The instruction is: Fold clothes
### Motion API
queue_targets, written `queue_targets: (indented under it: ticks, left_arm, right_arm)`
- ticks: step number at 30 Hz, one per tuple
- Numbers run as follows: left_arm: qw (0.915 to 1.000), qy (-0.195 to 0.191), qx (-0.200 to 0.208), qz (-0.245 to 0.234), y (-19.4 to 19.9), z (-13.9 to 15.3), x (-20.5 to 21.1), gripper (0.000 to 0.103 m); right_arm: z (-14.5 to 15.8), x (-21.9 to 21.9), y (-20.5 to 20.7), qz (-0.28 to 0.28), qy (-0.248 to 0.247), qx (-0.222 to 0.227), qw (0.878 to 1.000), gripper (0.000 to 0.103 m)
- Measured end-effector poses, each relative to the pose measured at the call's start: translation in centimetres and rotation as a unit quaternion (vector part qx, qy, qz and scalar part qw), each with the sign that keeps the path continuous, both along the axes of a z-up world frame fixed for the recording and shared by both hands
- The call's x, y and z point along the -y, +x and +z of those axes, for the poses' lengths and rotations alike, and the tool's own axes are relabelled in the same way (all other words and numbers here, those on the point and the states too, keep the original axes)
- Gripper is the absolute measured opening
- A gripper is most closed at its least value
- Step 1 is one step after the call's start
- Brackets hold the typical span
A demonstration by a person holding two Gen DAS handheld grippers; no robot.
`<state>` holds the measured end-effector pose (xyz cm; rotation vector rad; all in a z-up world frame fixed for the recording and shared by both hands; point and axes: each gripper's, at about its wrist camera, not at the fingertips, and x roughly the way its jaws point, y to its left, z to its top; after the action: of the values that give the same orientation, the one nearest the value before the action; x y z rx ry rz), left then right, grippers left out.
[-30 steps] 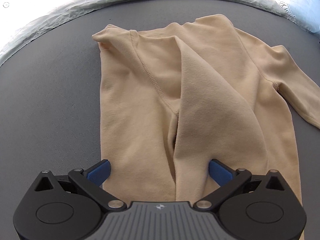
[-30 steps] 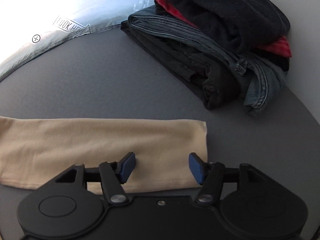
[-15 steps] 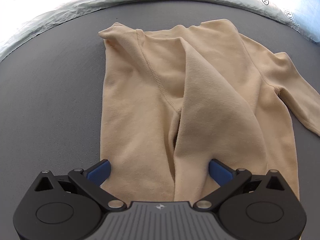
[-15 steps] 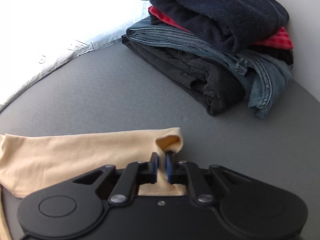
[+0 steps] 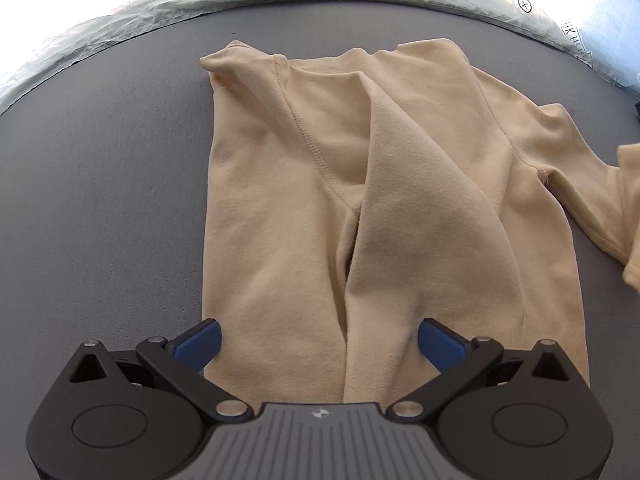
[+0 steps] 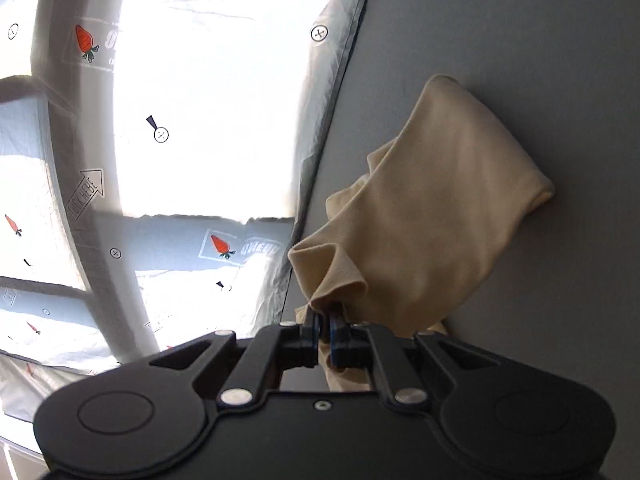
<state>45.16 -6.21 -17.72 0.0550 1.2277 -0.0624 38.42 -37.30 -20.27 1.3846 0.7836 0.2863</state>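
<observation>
Top: a beige long-sleeved top (image 5: 280,208) lies on a gray table (image 5: 100,200), its body spread out, with one side folded in over the middle so that a raised flap runs down the centre.
Left gripper: the left gripper (image 5: 318,338) hangs over the near edge of the top, pointing steeply down; its two blue pads (image 5: 200,342) stand wide apart, one at the top's left edge and one over the folded flap, and nothing is clamped between them.
Sleeve: the sleeve (image 6: 440,216) on the right side of the top is lifted off the table and hangs in bunched folds; in the left wrist view its raised end shows at the right border.
Right gripper: the right gripper (image 6: 324,326) has its jaws pinched together on the cuff end of the sleeve, and cloth bulges out above the pads.
Background: a white printed plastic sheet (image 6: 180,120) with carrot pictures and arrows lies beyond the table's edge, brightly lit.
</observation>
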Motion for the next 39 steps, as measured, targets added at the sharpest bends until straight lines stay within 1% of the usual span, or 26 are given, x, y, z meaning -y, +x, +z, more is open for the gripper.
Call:
queue_targets:
  ticks: [1, 2, 4, 5, 6, 8, 11, 12, 13, 17, 19, 20, 22, 23, 24, 25, 26, 27, 30, 33, 36, 37, 39]
  left_arm:
    - [1.0, -0.006, 0.002, -0.004, -0.5, 0.1, 0.2, 0.103]
    - [0.9999, -0.011, 0.004, -0.008, -1.2, 0.3, 0.4, 0.103]
    - [0.9997, -0.016, 0.006, -0.018, -2.2, 0.4, 0.7, 0.103]
    - [0.9995, -0.018, 0.007, -0.024, -2.6, 0.5, 0.9, 0.103]
    - [0.9992, -0.02, 0.01, -0.032, -3.0, 0.7, 1.1, 0.103]
    - [0.9983, -0.021, 0.017, -0.052, -3.7, 1.1, 1.6, 0.103]
    - [0.996, -0.028, 0.031, -0.079, -4.0, 1.7, 2.6, 0.103]
    - [0.9951, -0.031, 0.037, -0.087, -4.0, 2.0, 3.0, 0.103]
    - [0.9943, -0.033, 0.043, -0.092, -3.8, 2.1, 3.5, 0.103]
    - [0.9915, -0.037, 0.068, -0.104, -2.4, 2.6, 5.1, 0.1]
    - [0.9893, -0.037, 0.08, -0.116, -1.5, 2.7, 5.9, 0.089]
    - [0.9884, -0.036, 0.082, -0.122, -1.1, 2.6, 6.3, 0.085]
    - [0.9869, -0.033, 0.084, -0.134, -0.3, 2.3, 7.1, 0.071]
    - [0.9867, -0.031, 0.083, -0.137, -0.1, 2.0, 7.4, 0.067]
    - [0.9865, -0.029, 0.083, -0.138, 0.1, 1.8, 7.6, 0.057]
    - [0.986, -0.028, 0.086, -0.14, 0.1, 1.6, 7.8, 0.045]
    - [0.9852, -0.029, 0.091, -0.142, 0.0, 1.7, 7.9, 0.038]
    - [0.984, -0.028, 0.096, -0.147, -0.2, 1.8, 8.1, 0.028]
    - [0.9786, -0.017, 0.117, -0.168, -1.2, 2.8, 8.7, 0.011]
    - [0.9717, -0.005, 0.149, -0.183, -2.2, 4.1, 9.2, 0.011]
    - [0.9677, -0.011, 0.174, -0.182, -2.3, 5.9, 8.9, 0.01]
    - [0.9668, -0.015, 0.183, -0.177, -2.3, 6.6, 8.6, 0.01]
    - [0.9654, -0.024, 0.2, -0.166, -2.2, 8.0, 7.9, 0.01]
  right_arm:
    - [-0.8, -1.3, 0.3, 0.015, 0.023, -0.009, 1.0, 0.007]
    - [-2.2, -2.3, 0.5, 0.027, 0.042, -0.035, 0.998, 0.01]
    - [-5.3, -3.8, 0.5, 0.039, 0.095, -0.098, 0.99, 0.016]
    - [-6.4, -4.2, 0.1, 0.035, 0.112, -0.118, 0.986, 0.018]
    - [-7.0, -4.6, -0.3, 0.031, 0.115, -0.134, 0.984, 0.022]
    - [-8.1, -5.2, -1.1, 0.024, 0.12, -0.158, 0.98, 0.017]
    - [-7.5, -5.2, -1.0, 0.023, 0.118, -0.147, 0.982, 0.027]
    - [-7.3, -5.1, -0.8, 0.023, 0.115, -0.143, 0.983, 0.033]
    - [-7.0, -5.0, -0.6, 0.023, 0.11, -0.139, 0.984, 0.035]
    - [-5.8, -4.1, 0.0, 0.022, 0.079, -0.123, 0.989, 0.035]
    - [-5.3, -3.4, 0.1, 0.019, 0.065, -0.115, 0.991, 0.035]
    - [-5.1, -3.0, 0.1, 0.016, 0.061, -0.112, 0.992, 0.035]
    - [-5.1, -2.3, 0.0, 0.008, 0.058, -0.112, 0.992, 0.035]
    - [-5.2, -2.0, -0.1, 0.004, 0.058, -0.112, 0.992, 0.035]
    - [-5.3, -1.8, -0.2, 0.0, 0.058, -0.114, 0.992, 0.035]
    - [-5.4, -1.6, -0.3, -0.005, 0.057, -0.116, 0.992, 0.035]
    - [-5.4, -1.3, -0.4, -0.009, 0.057, -0.118, 0.991, 0.035]
    - [-5.4, -1.1, -0.5, -0.012, 0.056, -0.118, 0.991, 0.034]
    - [-5.3, -0.8, -0.7, -0.019, 0.051, -0.118, 0.992, 0.034]
    - [-5.2, -0.9, -1.4, -0.023, 0.041, -0.118, 0.992, 0.034]
    - [-4.5, -1.2, -1.5, -0.026, 0.025, -0.113, 0.993, 0.034]
    - [-3.9, -1.3, -1.5, -0.026, 0.005, -0.109, 0.994, 0.034]
    - [-2.4, -1.7, -1.4, -0.018, -0.051, -0.1, 0.993, 0.034]
